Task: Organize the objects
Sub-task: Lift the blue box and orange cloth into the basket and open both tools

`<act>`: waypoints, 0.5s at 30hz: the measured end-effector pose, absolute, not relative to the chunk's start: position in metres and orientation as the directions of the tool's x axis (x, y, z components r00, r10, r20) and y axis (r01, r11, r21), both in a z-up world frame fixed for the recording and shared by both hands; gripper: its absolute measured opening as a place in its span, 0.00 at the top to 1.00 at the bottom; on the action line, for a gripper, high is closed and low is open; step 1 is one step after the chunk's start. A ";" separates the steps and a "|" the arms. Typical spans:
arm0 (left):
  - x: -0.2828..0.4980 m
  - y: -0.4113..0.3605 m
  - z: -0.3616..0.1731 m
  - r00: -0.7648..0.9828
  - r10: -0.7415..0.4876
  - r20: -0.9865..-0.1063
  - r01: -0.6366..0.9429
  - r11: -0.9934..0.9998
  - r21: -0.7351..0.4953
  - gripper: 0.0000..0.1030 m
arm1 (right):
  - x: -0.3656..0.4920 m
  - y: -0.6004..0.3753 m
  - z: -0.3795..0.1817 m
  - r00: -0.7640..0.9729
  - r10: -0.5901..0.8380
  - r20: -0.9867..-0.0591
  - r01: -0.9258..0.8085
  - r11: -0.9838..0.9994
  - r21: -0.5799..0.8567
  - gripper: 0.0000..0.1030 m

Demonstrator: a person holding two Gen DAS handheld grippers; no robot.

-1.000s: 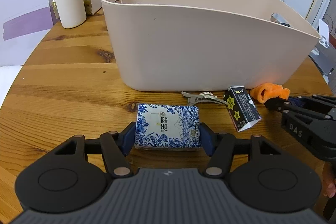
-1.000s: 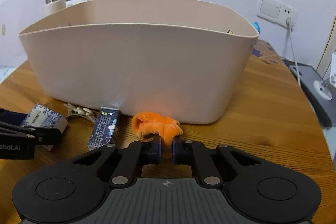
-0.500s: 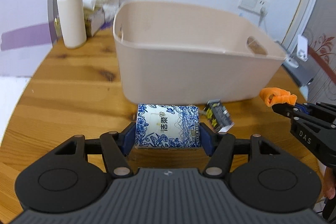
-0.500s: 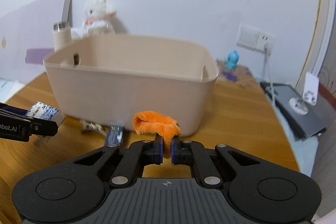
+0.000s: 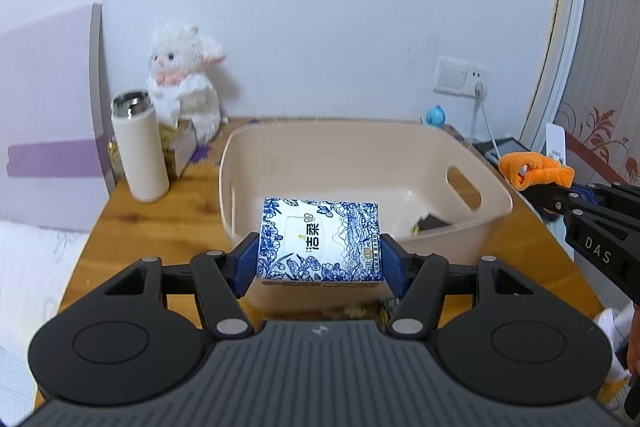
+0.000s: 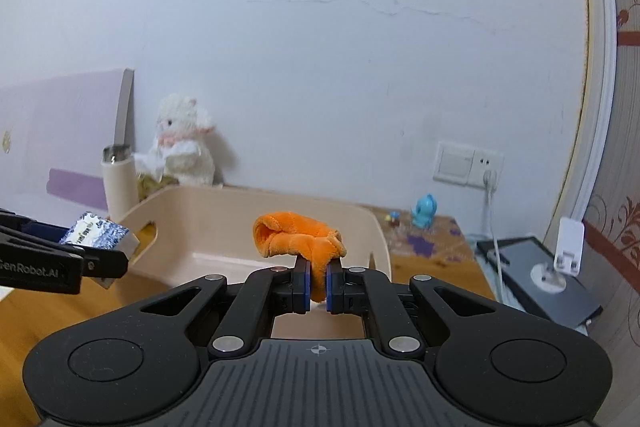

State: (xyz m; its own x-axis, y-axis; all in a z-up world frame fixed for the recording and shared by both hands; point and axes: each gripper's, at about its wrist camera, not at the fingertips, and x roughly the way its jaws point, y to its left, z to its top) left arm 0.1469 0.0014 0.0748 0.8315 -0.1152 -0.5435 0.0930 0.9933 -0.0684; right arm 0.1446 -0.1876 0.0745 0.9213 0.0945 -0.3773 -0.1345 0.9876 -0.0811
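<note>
Since a second ago we lifted both items off surface (image 5: 100, 227). Left tongs (image 5: 319, 259) clamped tissue pack (image 5: 319, 237) over bin (image 5: 496, 203), 12 o'clock; right tongs (image 6: 317, 287) pinched orange cloth (image 6: 298, 237). Drop-in judged next.

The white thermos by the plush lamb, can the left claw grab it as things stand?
Probably not: the left claw is shut on the tissue pack, so its jaws are full. The white thermos itself stands unobstructed left of the bin.
</note>
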 end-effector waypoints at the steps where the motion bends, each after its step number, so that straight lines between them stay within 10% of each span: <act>1: 0.151 0.001 0.077 0.835 -0.113 -0.539 0.092 0.994 -0.066 0.38 | 0.149 -0.187 0.078 0.923 0.093 -0.373 -0.132 0.988 -0.080 0.94; 15: 0.265 -0.024 0.049 0.778 -0.051 -0.626 0.055 0.998 -0.012 0.38 | 0.238 -0.182 0.055 0.867 0.050 -0.495 -0.106 0.991 -0.085 0.94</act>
State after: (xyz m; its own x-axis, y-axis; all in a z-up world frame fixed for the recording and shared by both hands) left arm 0.2650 -0.0237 0.0486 0.7779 -0.0506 -0.6264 0.0552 0.9984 -0.0122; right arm 0.2381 -0.1817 0.0553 0.8673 0.0504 -0.4952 -0.1059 0.9908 -0.0847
